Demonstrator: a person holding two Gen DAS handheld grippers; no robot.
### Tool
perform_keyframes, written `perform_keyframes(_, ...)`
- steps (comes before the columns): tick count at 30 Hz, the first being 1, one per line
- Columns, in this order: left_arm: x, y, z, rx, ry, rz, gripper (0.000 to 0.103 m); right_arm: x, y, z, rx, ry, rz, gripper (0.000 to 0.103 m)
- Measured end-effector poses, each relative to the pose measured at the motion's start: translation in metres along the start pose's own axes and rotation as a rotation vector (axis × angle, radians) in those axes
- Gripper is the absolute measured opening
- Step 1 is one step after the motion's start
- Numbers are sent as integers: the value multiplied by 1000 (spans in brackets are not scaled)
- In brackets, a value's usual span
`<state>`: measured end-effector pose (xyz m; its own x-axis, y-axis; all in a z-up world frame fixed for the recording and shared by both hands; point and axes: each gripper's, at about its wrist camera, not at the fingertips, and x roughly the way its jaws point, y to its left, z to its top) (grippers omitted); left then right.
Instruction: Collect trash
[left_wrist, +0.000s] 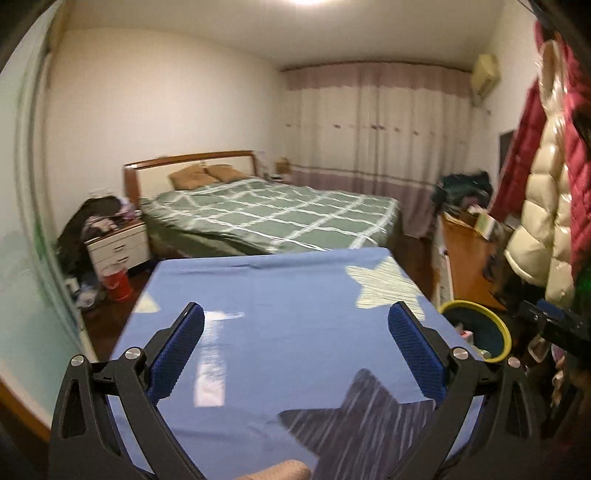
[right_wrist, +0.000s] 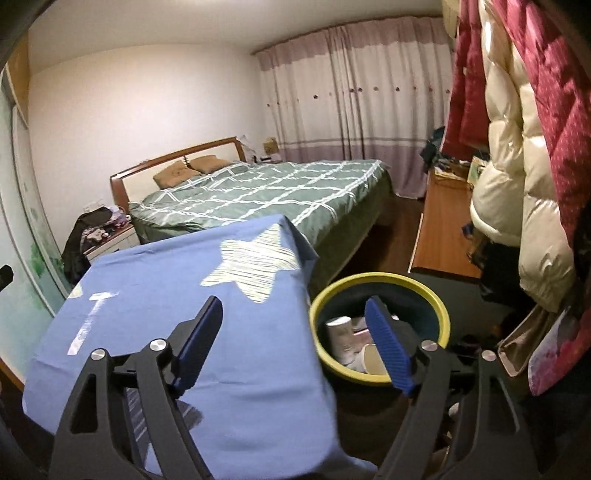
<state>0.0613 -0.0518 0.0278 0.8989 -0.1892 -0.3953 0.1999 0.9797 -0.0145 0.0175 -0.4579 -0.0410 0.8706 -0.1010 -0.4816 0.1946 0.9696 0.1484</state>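
A dark trash bin with a yellow rim (right_wrist: 380, 282) stands on the floor at the right side of a table covered with a blue star-print cloth (right_wrist: 184, 295). Paper cups (right_wrist: 341, 334) and other trash lie inside it. My right gripper (right_wrist: 295, 310) is open and empty, its right finger over the bin's mouth and its left finger over the cloth. My left gripper (left_wrist: 295, 317) is open and empty above the blue cloth (left_wrist: 277, 295). The bin also shows in the left wrist view (left_wrist: 496, 319), to the right of the table.
A bed with a green checked cover (left_wrist: 266, 214) lies beyond the table. A white nightstand (left_wrist: 118, 247) and a red bucket (left_wrist: 117, 282) stand at left. Coats (right_wrist: 517, 147) hang at right beside a wooden desk (right_wrist: 443, 236). Curtains (right_wrist: 351, 92) cover the far wall.
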Motion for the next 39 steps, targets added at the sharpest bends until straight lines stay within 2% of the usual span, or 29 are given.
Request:
perform_keyframes(4, -15, 22, -11, -33, 0, 49, 98, -6, 16, -6, -23, 14, 4, 80)
perform_keyframes(9, -20, 36, -27, -72, 31, 73, 98, -15, 27, -9, -46, 4, 3, 80)
perform_keyframes(20, -15, 14, -37, -43, 50, 103, 98, -22, 29, -13, -54, -13, -23, 83)
perform_keyframes(39, -7, 9, -46, -39, 67, 112, 98, -20, 32, -17, -49, -2, -2, 84)
